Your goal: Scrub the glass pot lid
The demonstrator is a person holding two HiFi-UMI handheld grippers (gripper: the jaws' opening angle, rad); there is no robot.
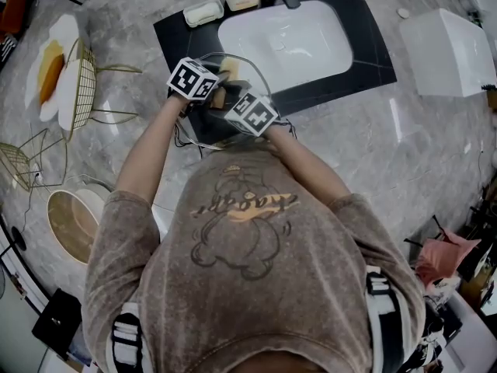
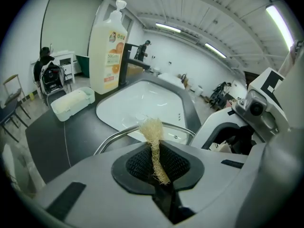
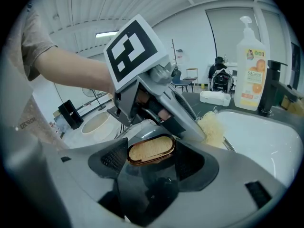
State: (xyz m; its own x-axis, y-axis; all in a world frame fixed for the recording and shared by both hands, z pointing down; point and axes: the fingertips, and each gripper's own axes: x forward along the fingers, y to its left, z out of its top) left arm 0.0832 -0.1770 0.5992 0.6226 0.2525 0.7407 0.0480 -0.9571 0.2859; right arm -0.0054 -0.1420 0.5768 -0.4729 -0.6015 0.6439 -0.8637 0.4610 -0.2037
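Marble counter (image 1: 435, 154), white sink (image 1: 311, 53), glass lid (image 1: 252, 74)

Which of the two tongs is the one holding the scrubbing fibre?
The left tongs: they are shut on a pale loofah strip, while the right tongs clamp the wooden knob of the glass lid.

No text can be read with certainty. Pump bottle (image 2: 110, 46): the label carries orange-fruit pictures and a brand line too small to read. Shirt (image 1: 241, 263): cartoon bear print with one cursive word across it, seen upside down, illegible. Left marker cube (image 1: 192, 78) and right marker cube (image 1: 251, 113): black-and-white square patterns, no letters or numbers
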